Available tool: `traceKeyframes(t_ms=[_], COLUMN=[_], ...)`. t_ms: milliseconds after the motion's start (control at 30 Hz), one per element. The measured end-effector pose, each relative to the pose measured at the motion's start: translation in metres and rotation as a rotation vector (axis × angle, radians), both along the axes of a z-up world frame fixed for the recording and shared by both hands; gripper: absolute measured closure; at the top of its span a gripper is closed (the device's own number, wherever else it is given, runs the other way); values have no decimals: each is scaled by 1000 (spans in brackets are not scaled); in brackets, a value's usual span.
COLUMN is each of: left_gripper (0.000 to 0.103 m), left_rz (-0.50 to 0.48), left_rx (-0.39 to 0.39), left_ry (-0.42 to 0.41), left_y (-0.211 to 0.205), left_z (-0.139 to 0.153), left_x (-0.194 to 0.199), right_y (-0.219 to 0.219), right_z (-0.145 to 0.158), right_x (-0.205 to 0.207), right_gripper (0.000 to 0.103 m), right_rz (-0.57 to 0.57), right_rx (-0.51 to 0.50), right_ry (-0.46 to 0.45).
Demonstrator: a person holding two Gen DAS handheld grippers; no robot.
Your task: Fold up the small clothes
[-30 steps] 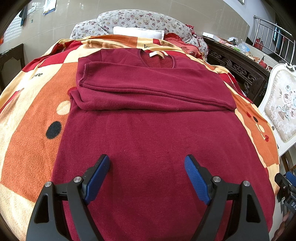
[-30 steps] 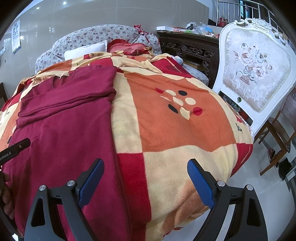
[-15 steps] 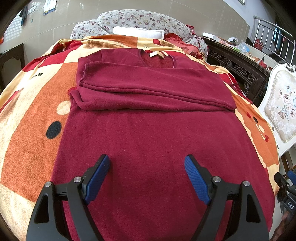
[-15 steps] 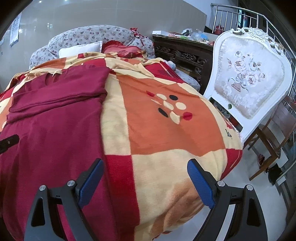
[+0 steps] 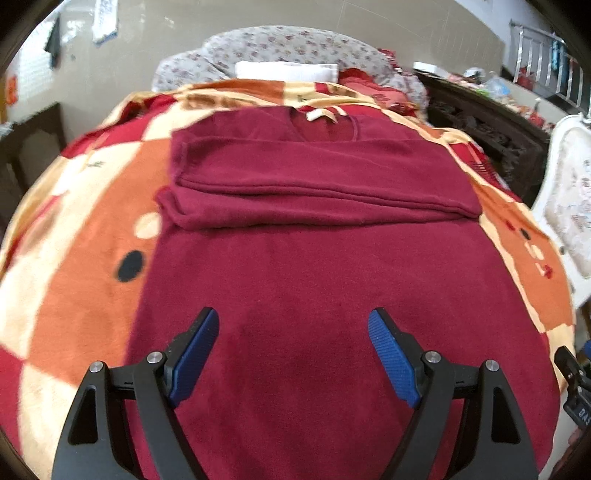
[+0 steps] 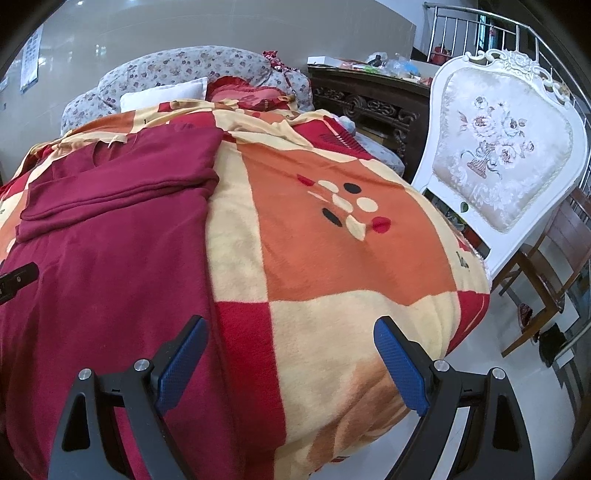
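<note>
Sweater (image 5: 314,295) right edge between right tongs (image 6: 291,354), spread wide.

Maroon fleece sweater (image 5: 314,295) flat on the checked blanket (image 5: 81,258), both sleeves folded across its chest.

Little can be read. At the far right edge of the left wrist view, beyond the right-hand finger of the left gripper (image 5: 293,325), a black device (image 5: 576,402) bears white letters — "DAS", cut off by the frame. Marks on the blanket (image 6: 332,258) and the wall papers (image 5: 105,18) ahead are too blurred to read.
</note>
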State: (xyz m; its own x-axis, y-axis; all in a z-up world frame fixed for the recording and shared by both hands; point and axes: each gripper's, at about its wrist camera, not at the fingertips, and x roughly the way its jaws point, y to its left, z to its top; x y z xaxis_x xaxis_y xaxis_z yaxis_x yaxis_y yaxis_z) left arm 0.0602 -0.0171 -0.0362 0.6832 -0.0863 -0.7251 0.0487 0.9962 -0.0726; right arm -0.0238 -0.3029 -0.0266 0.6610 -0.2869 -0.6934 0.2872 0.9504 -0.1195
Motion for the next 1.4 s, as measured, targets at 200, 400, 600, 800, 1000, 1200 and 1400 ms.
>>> traceKeyframes(t_ms=[200, 400, 600, 800, 1000, 1200, 1400], left_gripper=[21, 21, 21, 18, 17, 17, 17], left_rz=[-70, -143, -136, -99, -83, -79, -84], left_rx=[39, 51, 125, 193, 230, 244, 184], left_ry=[20, 70, 86, 59, 49, 46, 47], left_y=[-46, -86, -105, -109, -110, -112, -106], left_z=[16, 10, -2, -3, -4, -5, -1], left_x=[-43, -76, -86, -89, -88, -88, -88], right_y=[3, 1, -11, -8, -7, -7, -9], right_z=[4, 9, 8, 9, 7, 6, 5], right_x=[0, -2, -4, -4, -3, -3, -3], right_gripper=[10, 10, 10, 10, 9, 9, 9], right_rz=[9, 1, -35, -27, -21, -23, -24], right_rx=[12, -1, 9, 6, 10, 14, 19], right_ry=[-12, -22, -22, -22, -17, -19, -20])
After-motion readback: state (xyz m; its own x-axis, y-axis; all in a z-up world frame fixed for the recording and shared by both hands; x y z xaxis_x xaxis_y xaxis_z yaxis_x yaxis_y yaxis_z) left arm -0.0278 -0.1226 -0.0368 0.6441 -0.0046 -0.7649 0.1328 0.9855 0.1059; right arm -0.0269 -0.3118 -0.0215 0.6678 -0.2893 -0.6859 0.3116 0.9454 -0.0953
